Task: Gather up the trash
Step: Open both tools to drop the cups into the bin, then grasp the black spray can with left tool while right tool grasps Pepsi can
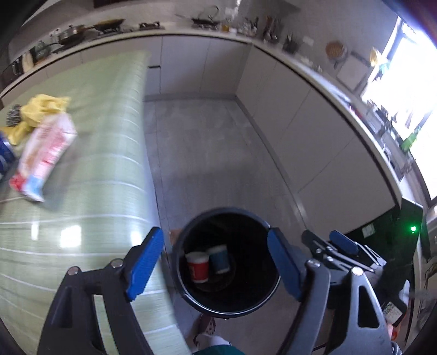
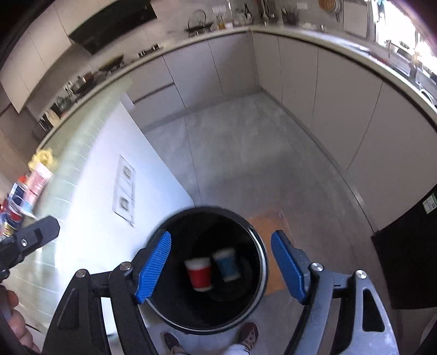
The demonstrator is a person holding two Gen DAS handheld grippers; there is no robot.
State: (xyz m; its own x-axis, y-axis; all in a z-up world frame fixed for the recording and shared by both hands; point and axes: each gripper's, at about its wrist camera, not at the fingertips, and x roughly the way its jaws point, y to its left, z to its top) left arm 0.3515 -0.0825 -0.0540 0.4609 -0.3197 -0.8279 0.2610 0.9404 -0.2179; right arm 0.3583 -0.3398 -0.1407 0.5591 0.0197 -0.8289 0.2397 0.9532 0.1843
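Note:
A black round trash bin (image 1: pixel 226 210) (image 2: pixel 207 210) stands on the floor beside the table. A red paper cup (image 1: pixel 198 269) (image 2: pixel 199 274) and a blue paper cup (image 1: pixel 220 259) (image 2: pixel 226 263) lie at its bottom. My left gripper (image 1: pixel 215 237) hangs open above the bin's mouth with nothing between its blue pads. My right gripper (image 2: pixel 221 237) is open over the same bin, also empty. On the green striped table (image 1: pixel 95 163) lie a pink and white packet (image 1: pixel 46 153), a yellow wrapper (image 1: pixel 43 109), a blue can (image 1: pixel 5 155) and a steel scourer (image 1: pixel 13 114).
Grey cabinets and a worktop with pots (image 1: pixel 109 26) run along the back and right. A black appliance (image 2: pixel 409 259) stands at the right. An orange mat (image 2: pixel 270 245) lies behind the bin. A person's shoes (image 2: pixel 248 336) are just in front of the bin.

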